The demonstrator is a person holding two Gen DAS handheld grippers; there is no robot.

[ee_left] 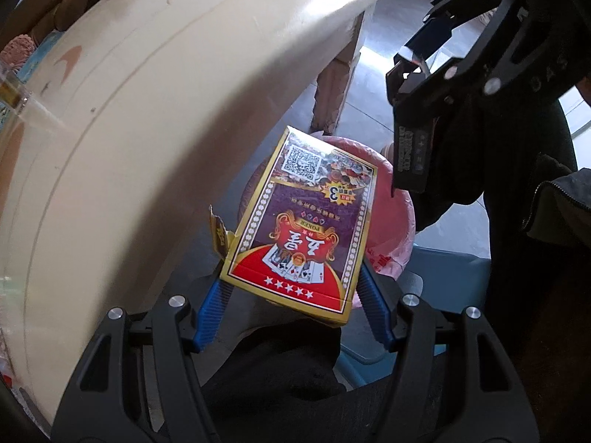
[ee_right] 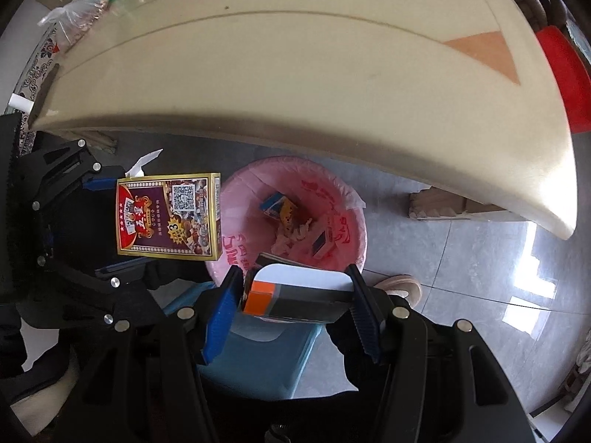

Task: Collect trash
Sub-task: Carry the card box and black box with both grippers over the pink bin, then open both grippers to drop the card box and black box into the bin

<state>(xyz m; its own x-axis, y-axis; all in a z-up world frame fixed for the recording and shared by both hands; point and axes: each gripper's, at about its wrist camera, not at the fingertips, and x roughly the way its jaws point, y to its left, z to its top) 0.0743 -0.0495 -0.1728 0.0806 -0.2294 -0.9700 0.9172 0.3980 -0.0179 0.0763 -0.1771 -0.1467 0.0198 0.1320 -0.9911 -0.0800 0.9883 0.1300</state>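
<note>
Right gripper point(ee_right: 293, 295) has its blue fingers pinching a small grey box with an orange end point(ee_right: 295, 301), just above the pink-bagged round trash bin point(ee_right: 343, 192). Left gripper point(ee_left: 291, 295) is clamped on a red-and-purple playing-card box point(ee_left: 301, 221) beside the bin's rim, under the cream table edge point(ee_right: 295, 74).

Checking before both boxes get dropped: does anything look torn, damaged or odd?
The poker card box in the left gripper has a torn, bent-out flap at its corner. The orange-ended box in the right gripper and the pink-lined trash bin look ordinary.
</note>
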